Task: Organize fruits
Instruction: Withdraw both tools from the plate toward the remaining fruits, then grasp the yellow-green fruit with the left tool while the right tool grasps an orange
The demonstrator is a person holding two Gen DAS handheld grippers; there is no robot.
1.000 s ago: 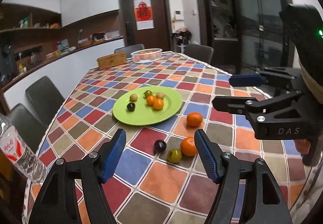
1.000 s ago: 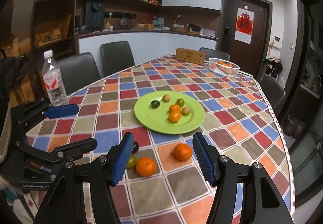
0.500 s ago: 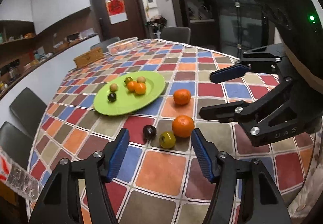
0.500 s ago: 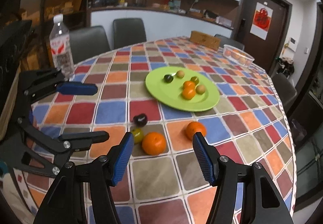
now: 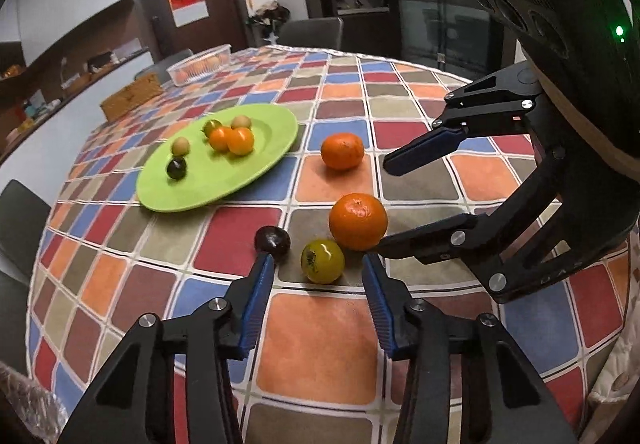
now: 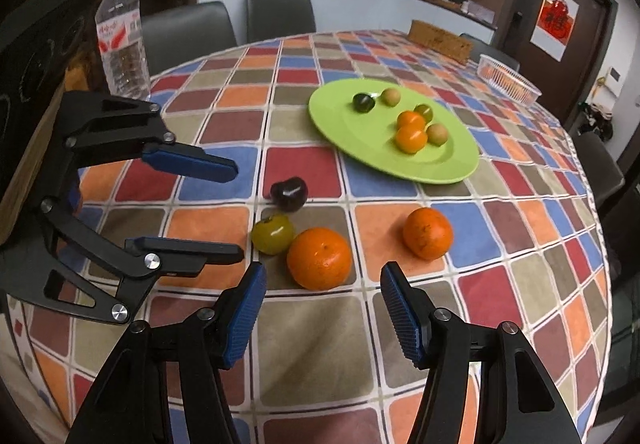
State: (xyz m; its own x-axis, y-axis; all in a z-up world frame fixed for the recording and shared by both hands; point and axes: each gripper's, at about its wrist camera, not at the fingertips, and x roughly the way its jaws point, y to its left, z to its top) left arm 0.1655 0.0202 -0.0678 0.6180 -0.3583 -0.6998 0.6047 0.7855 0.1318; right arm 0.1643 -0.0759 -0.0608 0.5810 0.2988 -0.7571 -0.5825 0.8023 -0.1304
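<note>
Closing in, the left gripper (image 5: 318, 264) is narrowing its jaws around a green tomato (image 5: 322, 260), pads not yet pressing; the stem scar is facing the left camera. Round fruit is showing no long axis. At its 10 o'clock a dark plum (image 5: 273, 239) is sitting, at 1 o'clock an orange (image 5: 358, 220). The right gripper (image 6: 322, 276) is hanging partly open, empty, straddling that orange, jaws just easing inward. A second orange (image 6: 427, 232) is lying apart, at 5 o'clock of the plate (image 6: 360, 141). Basket (image 6: 508, 80) contents are blurring.
</note>
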